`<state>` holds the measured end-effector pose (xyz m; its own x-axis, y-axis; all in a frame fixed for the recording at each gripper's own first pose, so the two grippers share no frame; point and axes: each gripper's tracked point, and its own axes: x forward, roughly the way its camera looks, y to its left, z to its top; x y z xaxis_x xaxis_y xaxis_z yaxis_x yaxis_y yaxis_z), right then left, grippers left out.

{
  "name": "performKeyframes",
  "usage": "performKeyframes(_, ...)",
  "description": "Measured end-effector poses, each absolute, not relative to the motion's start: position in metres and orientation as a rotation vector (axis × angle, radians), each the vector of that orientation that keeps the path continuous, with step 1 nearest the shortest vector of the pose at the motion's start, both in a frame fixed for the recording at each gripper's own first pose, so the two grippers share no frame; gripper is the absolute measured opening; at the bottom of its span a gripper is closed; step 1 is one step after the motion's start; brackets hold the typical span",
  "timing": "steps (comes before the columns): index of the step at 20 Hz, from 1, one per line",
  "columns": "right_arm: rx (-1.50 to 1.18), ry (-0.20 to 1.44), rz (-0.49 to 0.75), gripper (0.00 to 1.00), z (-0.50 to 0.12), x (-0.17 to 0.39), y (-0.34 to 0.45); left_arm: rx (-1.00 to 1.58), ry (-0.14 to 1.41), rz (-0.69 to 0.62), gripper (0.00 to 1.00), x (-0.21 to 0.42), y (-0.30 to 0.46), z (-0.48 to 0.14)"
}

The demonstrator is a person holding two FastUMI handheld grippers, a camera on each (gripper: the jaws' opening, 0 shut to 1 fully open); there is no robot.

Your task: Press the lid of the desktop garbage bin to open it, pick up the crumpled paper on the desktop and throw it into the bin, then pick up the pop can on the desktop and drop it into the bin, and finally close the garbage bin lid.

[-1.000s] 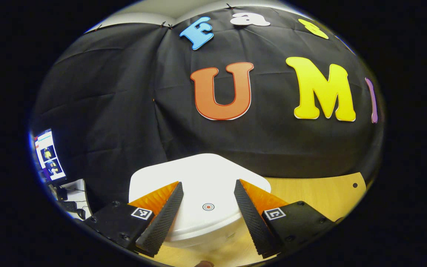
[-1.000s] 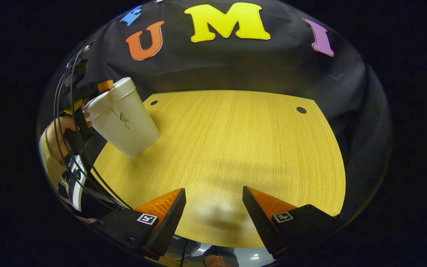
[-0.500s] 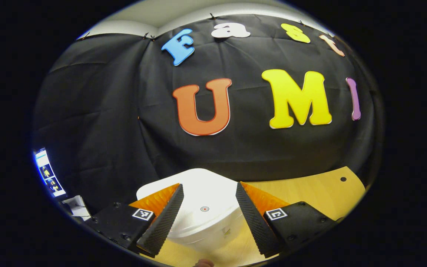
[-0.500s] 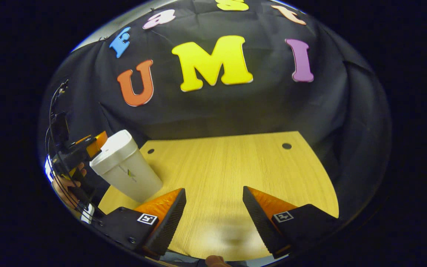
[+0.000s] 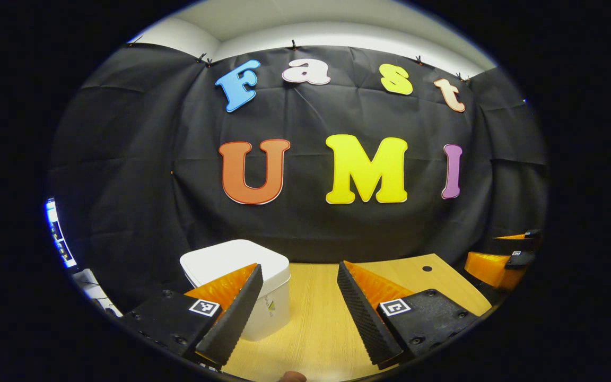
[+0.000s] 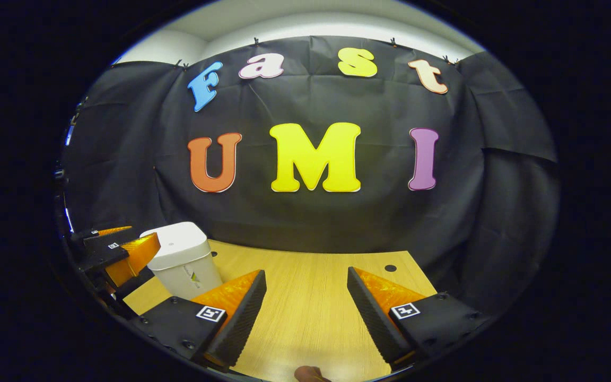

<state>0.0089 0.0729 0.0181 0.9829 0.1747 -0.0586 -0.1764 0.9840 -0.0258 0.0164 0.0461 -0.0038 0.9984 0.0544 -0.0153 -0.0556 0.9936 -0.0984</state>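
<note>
Left gripper view: bin (image 5: 242, 265) at lower left, lid closed.
Left gripper (image 5: 297, 297) spread wide, empty; the bin stands upright, partly behind its left finger; right gripper (image 6: 305, 302), equally wide and empty, sees the bin (image 6: 181, 257) farther off at lower left; the left one is judged nearer.
</note>
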Motion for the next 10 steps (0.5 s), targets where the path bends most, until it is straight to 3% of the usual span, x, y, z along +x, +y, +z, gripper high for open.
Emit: performKeyframes(10,-0.106,0.054,0.198,0.96,0.010,-0.002,0.103,-0.117,0.076,0.044,0.94,0.016,0.047,-0.035)
